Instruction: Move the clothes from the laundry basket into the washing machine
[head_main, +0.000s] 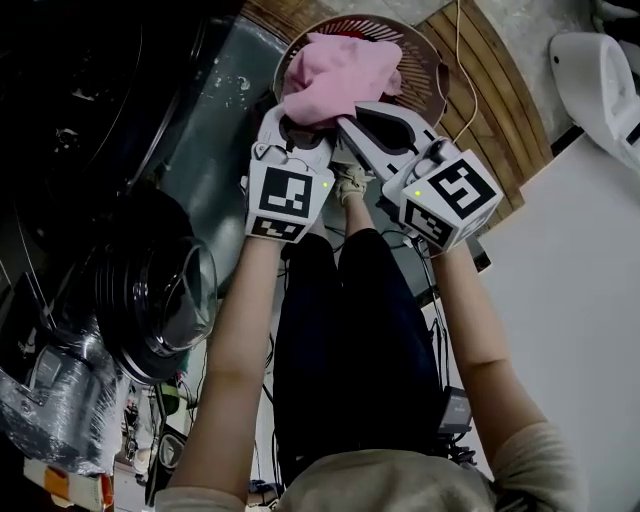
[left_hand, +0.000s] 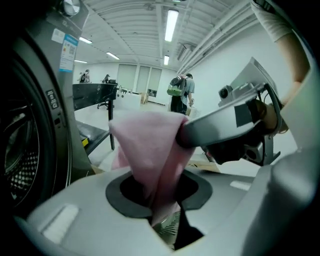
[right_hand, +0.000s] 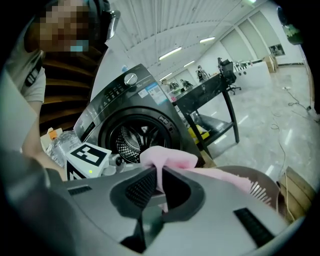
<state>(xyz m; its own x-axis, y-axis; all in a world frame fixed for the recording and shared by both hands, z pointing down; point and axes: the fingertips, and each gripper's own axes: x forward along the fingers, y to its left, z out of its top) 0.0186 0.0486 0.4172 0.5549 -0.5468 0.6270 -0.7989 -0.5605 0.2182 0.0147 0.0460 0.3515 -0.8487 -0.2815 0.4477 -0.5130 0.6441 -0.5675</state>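
Note:
A pink cloth (head_main: 335, 75) hangs bunched above the round slatted laundry basket (head_main: 432, 62). Both grippers grip it from the near side. My left gripper (head_main: 300, 120) is shut on its lower edge, and in the left gripper view the fabric (left_hand: 150, 150) runs down between the pads of that gripper (left_hand: 157, 197). My right gripper (head_main: 347, 125) is shut on a fold right beside it, and its own view shows the cloth (right_hand: 167, 157) pinched between the ribbed pads (right_hand: 140, 187). The washing machine (right_hand: 132, 135) stands to the left with its door (head_main: 150, 290) swung open.
The basket sits on a wooden slatted platform (head_main: 500, 110). A white fixture (head_main: 600, 70) is at the far right. A crinkled plastic bag (head_main: 60, 390) lies at the lower left. A black desk (right_hand: 215, 95) and people (left_hand: 180, 92) stand farther off in the room.

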